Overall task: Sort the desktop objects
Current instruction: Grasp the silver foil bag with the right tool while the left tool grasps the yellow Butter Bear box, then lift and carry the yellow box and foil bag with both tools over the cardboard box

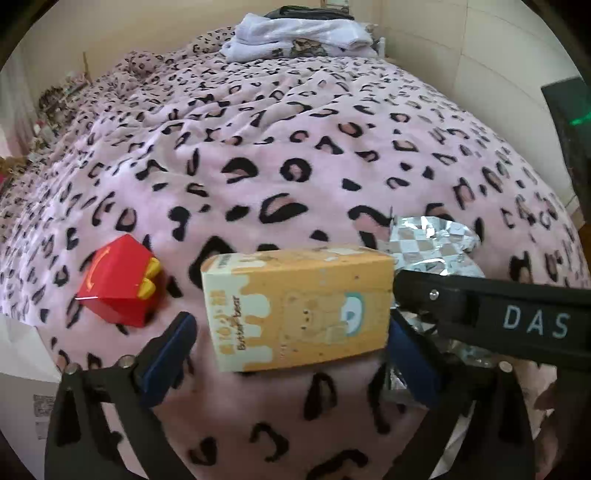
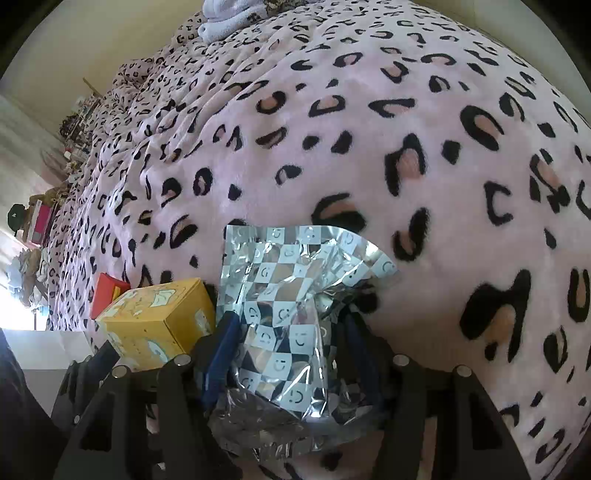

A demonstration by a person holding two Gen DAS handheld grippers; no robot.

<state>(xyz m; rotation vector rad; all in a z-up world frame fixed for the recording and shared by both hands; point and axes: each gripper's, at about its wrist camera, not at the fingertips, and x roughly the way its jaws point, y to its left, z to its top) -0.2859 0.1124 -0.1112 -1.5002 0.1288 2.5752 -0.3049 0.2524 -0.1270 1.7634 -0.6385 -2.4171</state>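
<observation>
A big bed fills the room. A pink blanket (image 1: 280,147) with black spots covers it, soft and a bit wrinkled. At the far end of the bed sits a pile of folded white clothes (image 1: 299,37). Behind the bed the wall (image 1: 140,26) is plain cream. On the left side of the bed stands a crowded shelf (image 2: 74,129) with many small things. Bright daylight comes in low on that side.
</observation>
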